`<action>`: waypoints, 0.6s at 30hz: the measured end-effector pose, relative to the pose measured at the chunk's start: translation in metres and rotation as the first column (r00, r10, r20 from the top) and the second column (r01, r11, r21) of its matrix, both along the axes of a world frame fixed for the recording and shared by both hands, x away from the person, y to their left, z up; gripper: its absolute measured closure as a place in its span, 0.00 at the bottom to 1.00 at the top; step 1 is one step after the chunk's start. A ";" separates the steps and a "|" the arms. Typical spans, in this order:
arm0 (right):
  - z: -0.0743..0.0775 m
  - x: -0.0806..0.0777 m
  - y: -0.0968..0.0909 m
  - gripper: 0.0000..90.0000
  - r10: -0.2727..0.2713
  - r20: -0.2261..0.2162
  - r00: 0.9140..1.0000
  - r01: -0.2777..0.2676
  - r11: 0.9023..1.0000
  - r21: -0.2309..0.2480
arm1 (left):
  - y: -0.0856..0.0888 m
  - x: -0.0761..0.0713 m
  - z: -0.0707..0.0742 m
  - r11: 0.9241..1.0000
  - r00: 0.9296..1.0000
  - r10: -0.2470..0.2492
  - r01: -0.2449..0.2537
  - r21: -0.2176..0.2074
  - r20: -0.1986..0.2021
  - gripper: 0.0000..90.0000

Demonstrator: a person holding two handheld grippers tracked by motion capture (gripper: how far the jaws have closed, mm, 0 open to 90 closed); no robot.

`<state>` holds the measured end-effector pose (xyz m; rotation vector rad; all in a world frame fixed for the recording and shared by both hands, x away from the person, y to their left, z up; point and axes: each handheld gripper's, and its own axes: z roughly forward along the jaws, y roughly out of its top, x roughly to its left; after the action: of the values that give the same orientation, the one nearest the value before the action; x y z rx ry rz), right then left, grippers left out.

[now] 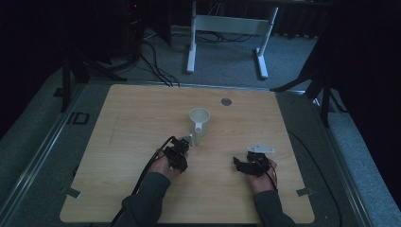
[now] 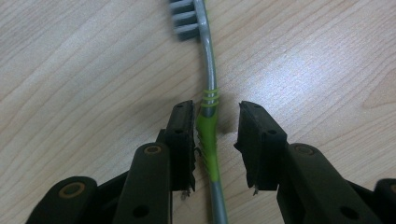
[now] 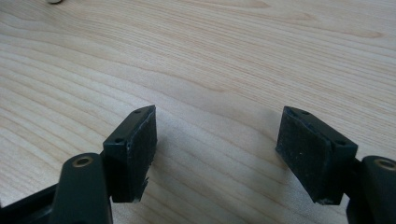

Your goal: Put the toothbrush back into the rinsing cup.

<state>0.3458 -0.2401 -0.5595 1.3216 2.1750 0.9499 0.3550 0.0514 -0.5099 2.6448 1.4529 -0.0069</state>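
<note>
Wooden tabletop (image 1: 142, 113), pale and bare apart from a white mug (image 1: 199, 120) near its centre, fills the working field under dim light. My left gripper (image 2: 215, 140) straddles the toothbrush (image 2: 208, 135), which lies flat just at 7 o'clock of the mug; the jaws stand apart, one pad (image 2: 184, 140) beside the green grip, the other off it with a gap. I judge the grasp best made by centring on the green section before closing, keeping the tips just off the wood. My right gripper (image 3: 224, 149), jaws wide and holding nothing, idles at 4 o'clock of the mug. Open board lies toward 9 o'clock; table edges are well apart.
</note>
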 end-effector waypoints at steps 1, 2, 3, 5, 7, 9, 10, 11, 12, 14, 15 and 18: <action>0.000 0.000 0.000 0.32 0.000 0.000 1.000 0.000 1.000 0.000 | 0.000 0.000 -0.001 1.000 1.000 0.001 -0.001 0.000 -0.006 0.74; 0.000 0.000 0.000 0.32 0.000 0.000 1.000 0.000 1.000 0.000 | 0.000 0.000 -0.001 1.000 1.000 0.001 -0.001 0.000 -0.006 0.74; 0.000 0.000 0.000 0.32 0.000 0.000 1.000 0.000 1.000 0.000 | 0.000 0.001 -0.002 1.000 1.000 0.004 -0.003 0.003 -0.010 0.74; 0.000 0.000 0.000 0.32 0.000 0.000 1.000 0.000 1.000 0.000 | 0.000 0.001 -0.003 1.000 1.000 0.002 -0.002 0.007 -0.021 0.74; 0.000 0.000 0.000 0.32 0.000 0.000 1.000 0.000 1.000 0.000 | 0.000 0.001 -0.003 1.000 1.000 0.000 0.000 0.008 -0.025 0.75; 0.000 0.000 0.000 0.32 0.000 0.000 1.000 0.000 1.000 0.000 | 0.000 0.002 -0.004 1.000 1.000 -0.001 0.001 0.008 -0.028 0.76; 0.000 0.000 0.000 0.32 0.000 0.000 1.000 0.000 1.000 0.000 | 0.000 0.002 -0.004 1.000 1.000 -0.001 0.001 0.008 -0.028 0.77; 0.000 0.000 0.000 0.32 0.000 0.000 1.000 0.000 1.000 0.000 | 0.000 0.002 -0.004 1.000 1.000 -0.001 0.002 0.007 -0.028 0.80; 0.000 0.000 0.000 0.32 0.000 0.000 1.000 0.000 1.000 0.000 | 0.000 0.002 -0.005 1.000 1.000 -0.001 0.002 0.004 -0.028 0.80; 0.000 0.000 0.000 0.32 0.000 0.000 1.000 0.000 1.000 0.000 | 0.000 0.002 -0.005 1.000 1.000 -0.002 0.002 0.003 -0.029 0.82; 0.000 0.000 0.000 0.32 0.000 0.000 1.000 0.000 1.000 0.000 | 0.000 0.003 -0.005 1.000 1.000 -0.002 0.002 0.005 -0.029 0.83; 0.000 0.000 0.000 0.32 0.000 0.000 1.000 0.000 1.000 0.000 | 0.000 0.003 -0.006 1.000 0.999 -0.008 0.008 0.005 -0.031 0.83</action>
<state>0.3458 -0.2401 -0.5595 1.3218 2.1748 0.9501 0.3576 0.0515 -0.5154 2.6664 1.4542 -0.0453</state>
